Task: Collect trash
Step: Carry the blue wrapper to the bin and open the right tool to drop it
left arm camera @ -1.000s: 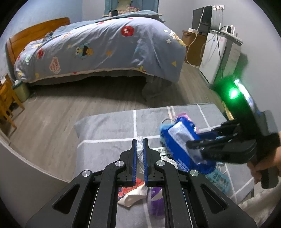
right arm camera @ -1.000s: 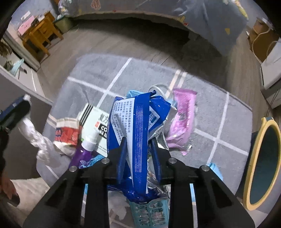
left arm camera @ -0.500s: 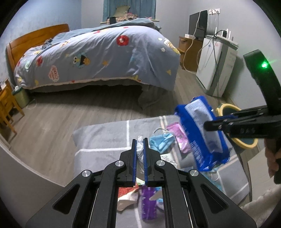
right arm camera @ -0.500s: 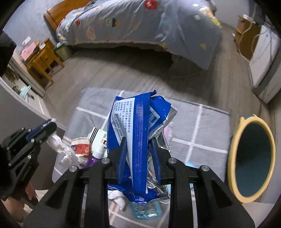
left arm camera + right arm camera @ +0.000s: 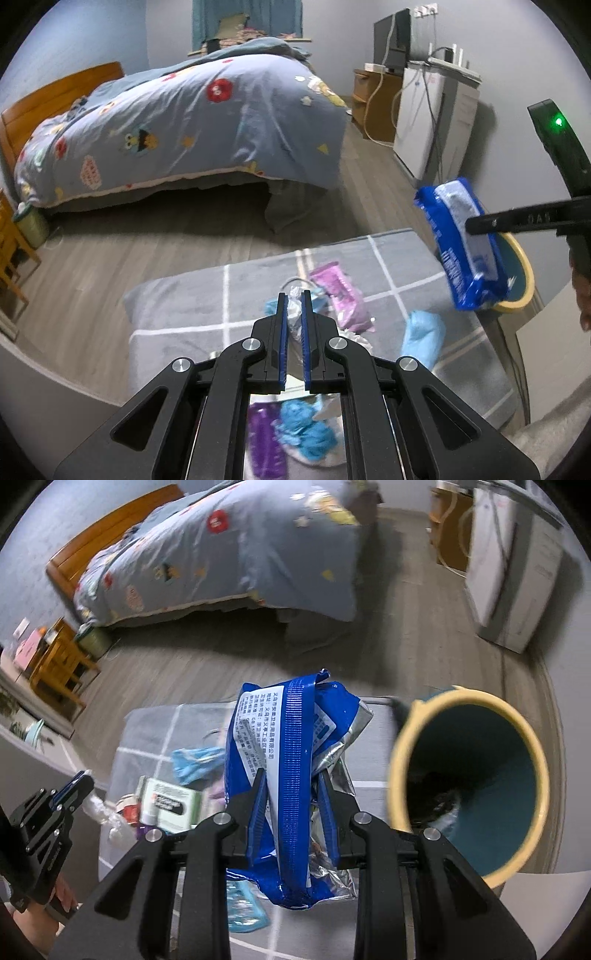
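Note:
My right gripper (image 5: 291,779) is shut on a crumpled blue foil wrapper (image 5: 291,746) and holds it in the air just left of a teal bin with a yellow rim (image 5: 476,782). That wrapper (image 5: 461,247) and bin (image 5: 524,273) also show at the right of the left wrist view. My left gripper (image 5: 294,299) is shut on a white crumpled tissue (image 5: 294,317), held above the grey checked rug (image 5: 184,310). On the rug lie a pink wrapper (image 5: 340,295), blue masks (image 5: 421,336), a purple bottle (image 5: 264,435) and a white box (image 5: 170,797).
A bed with a blue patterned duvet (image 5: 192,125) stands beyond the rug on wood flooring. A white appliance with cables (image 5: 432,122) and a wooden cabinet (image 5: 373,103) stand at the right wall. A wooden chair (image 5: 59,664) stands at the left.
My right gripper has lifted the blue wrapper off the rug and carried it right, up beside the bin. My left gripper, still holding the tissue, has shifted right over the rug.

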The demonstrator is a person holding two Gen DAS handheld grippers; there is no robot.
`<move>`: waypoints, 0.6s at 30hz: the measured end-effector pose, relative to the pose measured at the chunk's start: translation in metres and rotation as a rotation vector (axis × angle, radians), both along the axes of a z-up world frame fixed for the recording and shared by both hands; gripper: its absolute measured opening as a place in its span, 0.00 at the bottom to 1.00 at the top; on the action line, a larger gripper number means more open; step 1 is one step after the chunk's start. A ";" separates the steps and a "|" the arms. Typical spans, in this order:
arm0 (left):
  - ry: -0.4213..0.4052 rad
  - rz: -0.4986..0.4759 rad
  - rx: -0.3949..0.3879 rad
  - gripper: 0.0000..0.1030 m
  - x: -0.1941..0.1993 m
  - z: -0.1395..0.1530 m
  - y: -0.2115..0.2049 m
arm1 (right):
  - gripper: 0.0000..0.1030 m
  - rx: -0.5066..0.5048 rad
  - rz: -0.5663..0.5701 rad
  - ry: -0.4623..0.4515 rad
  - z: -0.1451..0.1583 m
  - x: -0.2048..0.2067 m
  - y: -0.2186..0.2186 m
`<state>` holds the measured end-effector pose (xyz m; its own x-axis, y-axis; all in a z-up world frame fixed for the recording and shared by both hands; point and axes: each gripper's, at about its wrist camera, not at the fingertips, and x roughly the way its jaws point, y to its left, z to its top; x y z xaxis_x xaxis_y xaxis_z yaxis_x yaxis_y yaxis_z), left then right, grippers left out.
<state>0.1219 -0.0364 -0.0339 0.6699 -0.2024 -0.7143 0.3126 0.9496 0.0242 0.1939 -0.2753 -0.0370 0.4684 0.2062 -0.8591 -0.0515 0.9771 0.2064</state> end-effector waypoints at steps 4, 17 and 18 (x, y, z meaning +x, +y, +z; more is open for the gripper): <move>0.005 -0.028 0.017 0.07 0.002 -0.004 -0.022 | 0.26 0.000 -0.077 0.005 -0.004 -0.002 -0.048; 0.007 -0.163 0.031 0.07 -0.001 -0.008 -0.100 | 0.26 -0.018 -0.310 0.037 -0.027 -0.015 -0.178; 0.006 -0.177 0.038 0.07 -0.002 -0.008 -0.107 | 0.26 -0.015 -0.324 0.044 -0.030 -0.015 -0.185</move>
